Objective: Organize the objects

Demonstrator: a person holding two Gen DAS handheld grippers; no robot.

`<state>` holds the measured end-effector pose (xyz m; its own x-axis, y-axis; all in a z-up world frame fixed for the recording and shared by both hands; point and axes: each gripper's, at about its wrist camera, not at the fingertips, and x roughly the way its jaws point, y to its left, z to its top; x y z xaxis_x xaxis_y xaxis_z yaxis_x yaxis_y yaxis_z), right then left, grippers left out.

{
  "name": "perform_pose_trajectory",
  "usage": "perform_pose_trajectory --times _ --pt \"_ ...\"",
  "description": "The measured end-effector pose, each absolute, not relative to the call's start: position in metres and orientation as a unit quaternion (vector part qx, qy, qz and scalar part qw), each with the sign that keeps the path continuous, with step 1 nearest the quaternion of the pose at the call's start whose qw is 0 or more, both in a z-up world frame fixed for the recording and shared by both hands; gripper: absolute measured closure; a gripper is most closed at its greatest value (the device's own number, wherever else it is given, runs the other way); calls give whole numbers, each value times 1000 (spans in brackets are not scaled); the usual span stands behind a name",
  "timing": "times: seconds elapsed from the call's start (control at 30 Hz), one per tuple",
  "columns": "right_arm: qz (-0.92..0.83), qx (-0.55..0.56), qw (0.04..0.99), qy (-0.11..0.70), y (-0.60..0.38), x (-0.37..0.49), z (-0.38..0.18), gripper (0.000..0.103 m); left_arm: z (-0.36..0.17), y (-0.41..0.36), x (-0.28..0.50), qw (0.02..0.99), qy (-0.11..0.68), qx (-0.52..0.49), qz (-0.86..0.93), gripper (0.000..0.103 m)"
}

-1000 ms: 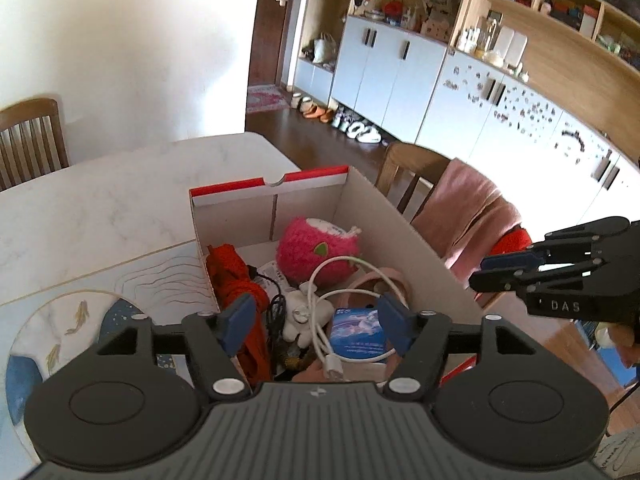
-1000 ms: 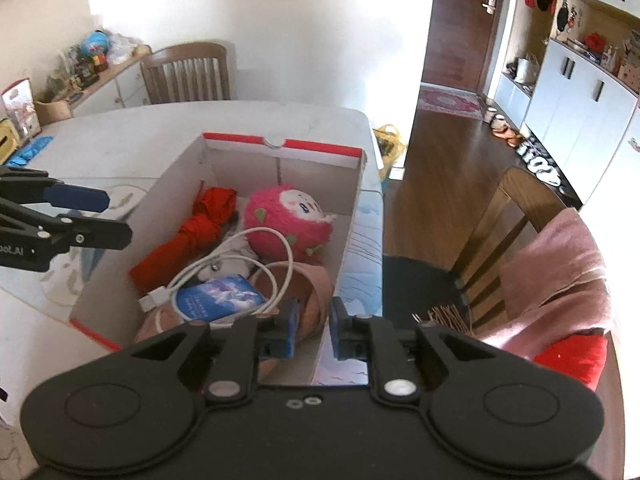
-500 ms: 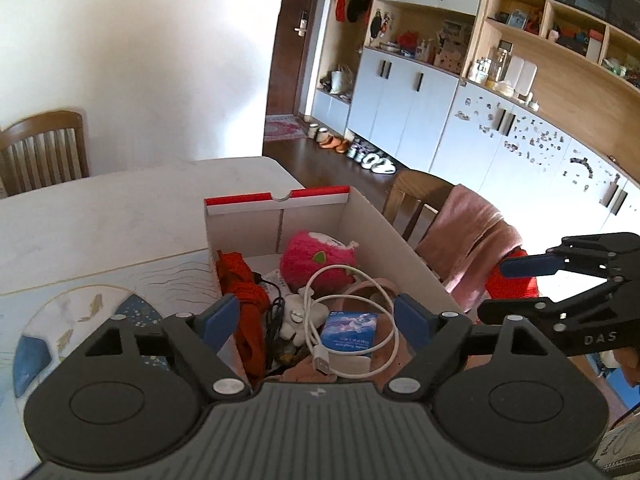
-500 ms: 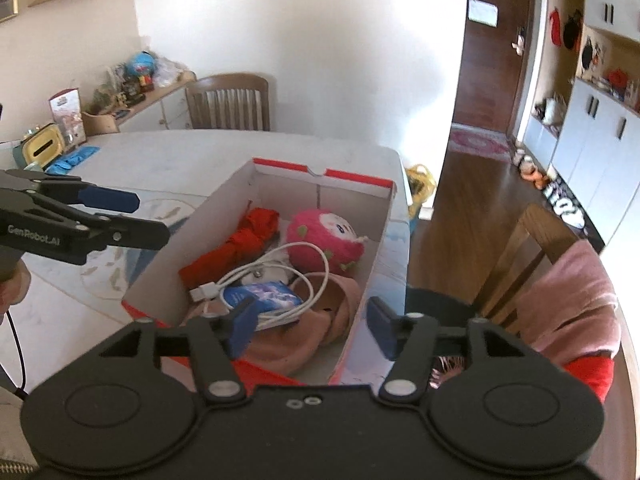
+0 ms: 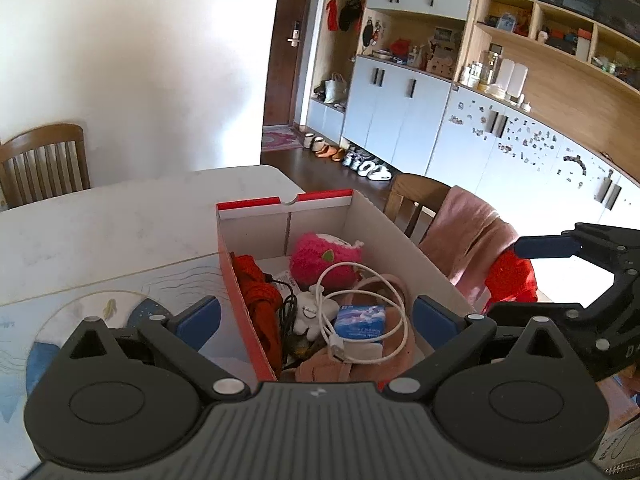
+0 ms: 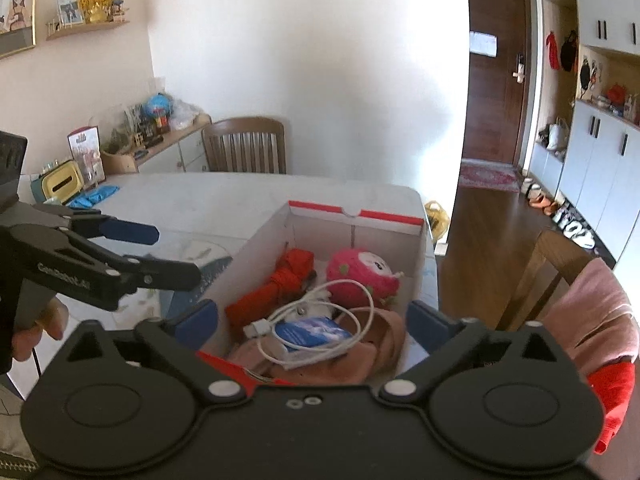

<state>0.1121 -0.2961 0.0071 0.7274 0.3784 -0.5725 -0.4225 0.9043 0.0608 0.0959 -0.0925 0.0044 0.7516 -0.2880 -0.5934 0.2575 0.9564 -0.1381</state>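
Note:
A red-and-white cardboard box (image 5: 404, 240) (image 6: 256, 256) stands on the marble table. It holds a pink plush toy (image 5: 324, 256) (image 6: 360, 276), a red folded umbrella (image 5: 260, 300) (image 6: 280, 284), a white coiled cable (image 5: 360, 312) (image 6: 320, 312), a blue tissue pack (image 5: 360, 320) (image 6: 312, 332), a small white toy and pink cloth. My left gripper (image 5: 316, 316) is open and empty, above the box's near end. My right gripper (image 6: 312, 320) is also open and empty, above the near end; it shows at the right in the left wrist view (image 5: 568, 276).
A painted placemat (image 5: 100, 312) lies left of the box. A wooden chair with a pink cloth (image 5: 464, 236) (image 6: 592, 320) stands right of the table. Another chair (image 6: 244, 148) stands at the far side. Blue gloves (image 6: 92, 196) and a tissue box (image 6: 64, 184) lie far left.
Both grippers have pulled up and back from the box. The right gripper opened from nearly shut to wide, and the left gripper opened wider. The box contents have not moved.

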Motion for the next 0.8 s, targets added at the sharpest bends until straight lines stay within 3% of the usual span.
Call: perform_pose_trajectory --times 0.8 --pt "180 0 939 294 -285 89 5 1 0 -97 75 933 316 -9 -172 0"
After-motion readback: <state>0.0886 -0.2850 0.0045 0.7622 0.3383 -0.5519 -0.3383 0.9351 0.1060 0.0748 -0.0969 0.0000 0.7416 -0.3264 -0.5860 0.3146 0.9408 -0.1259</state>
